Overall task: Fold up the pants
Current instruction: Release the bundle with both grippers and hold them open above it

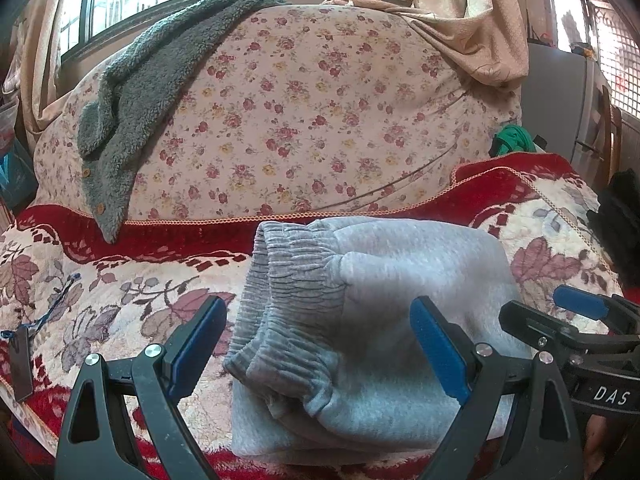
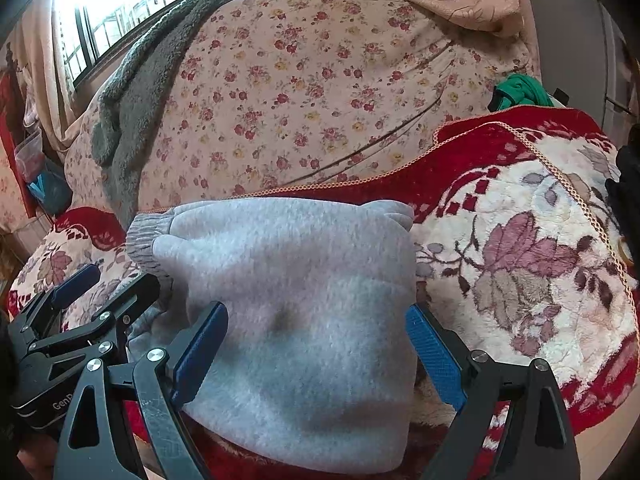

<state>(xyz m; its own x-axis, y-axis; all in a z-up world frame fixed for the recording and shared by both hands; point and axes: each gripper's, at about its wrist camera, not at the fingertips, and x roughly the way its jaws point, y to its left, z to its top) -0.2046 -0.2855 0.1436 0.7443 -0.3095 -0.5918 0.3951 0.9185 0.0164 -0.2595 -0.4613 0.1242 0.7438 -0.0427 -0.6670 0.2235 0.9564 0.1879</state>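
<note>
The grey fleece pants [image 1: 384,312] lie folded into a compact bundle on the red and cream floral blanket [image 1: 100,300]. Their ribbed cuffs [image 1: 288,300] face left. My left gripper [image 1: 316,348] is open and empty, its blue pads either side of the bundle's cuff end, just above it. My right gripper [image 2: 316,352] is open and empty over the bundle's right part [image 2: 304,300]. Each gripper shows in the other's view: the right one [image 1: 580,320] at the right edge, the left one [image 2: 80,304] at the left edge.
A flower-print cushion or quilt [image 1: 300,120] rises behind the blanket, with a grey-green fleece cardigan [image 1: 132,112] draped on it. A green cloth [image 1: 512,140] and dark clothing [image 1: 620,232] sit at the right. Curtains and a window are behind.
</note>
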